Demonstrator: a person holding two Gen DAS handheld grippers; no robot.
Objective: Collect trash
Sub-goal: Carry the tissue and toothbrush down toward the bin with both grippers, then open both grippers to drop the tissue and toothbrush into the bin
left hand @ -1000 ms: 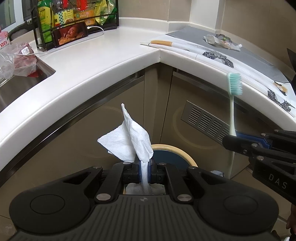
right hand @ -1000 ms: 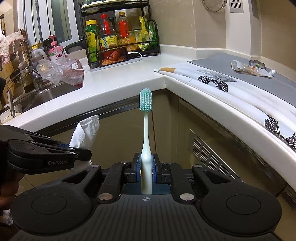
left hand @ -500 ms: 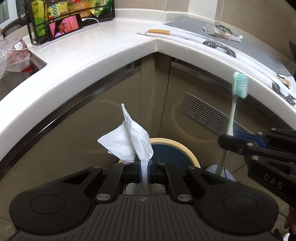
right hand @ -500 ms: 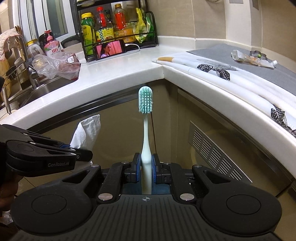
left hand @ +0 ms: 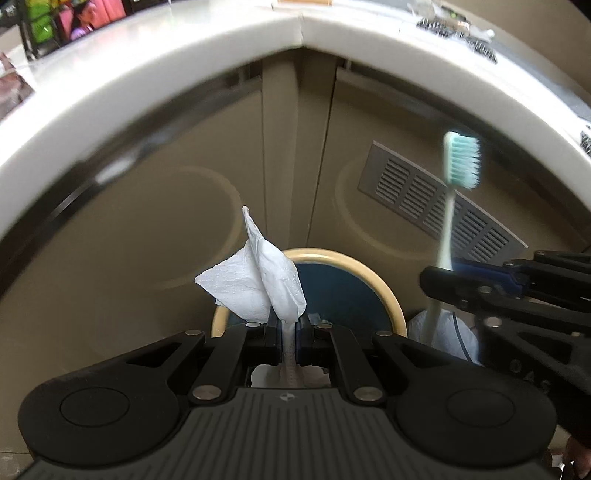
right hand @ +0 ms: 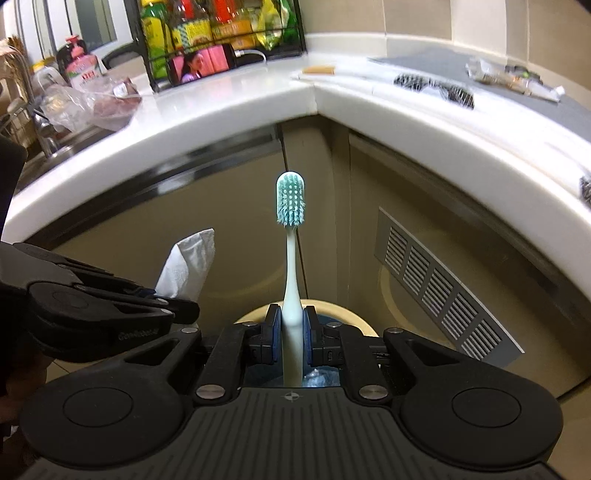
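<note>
My left gripper (left hand: 289,325) is shut on a crumpled white tissue (left hand: 258,280) that sticks up above its fingers. My right gripper (right hand: 291,326) is shut on a teal-bristled toothbrush (right hand: 291,236), held upright by the handle. A round bin with a tan rim (left hand: 373,280) and dark blue inside stands on the floor in the cabinet corner, just beyond and below both grippers. The bin rim also shows in the right wrist view (right hand: 332,308). In the left wrist view the right gripper (left hand: 461,284) and the toothbrush (left hand: 454,192) are at the right. In the right wrist view the left gripper (right hand: 173,306) and the tissue (right hand: 188,266) are at the left.
A white L-shaped counter (right hand: 236,110) overhangs tan cabinet doors with a vent grille (right hand: 439,291). On the counter are a bottle rack (right hand: 218,33), a lit phone (right hand: 201,64), a plastic bag (right hand: 85,107) by the sink and wrappers (right hand: 513,77). A white bag (left hand: 447,332) lies beside the bin.
Both grippers have dropped lower and closer to the cabinet corner, each still holding its item. The bin looks larger and the counter edge sits higher in both views.
</note>
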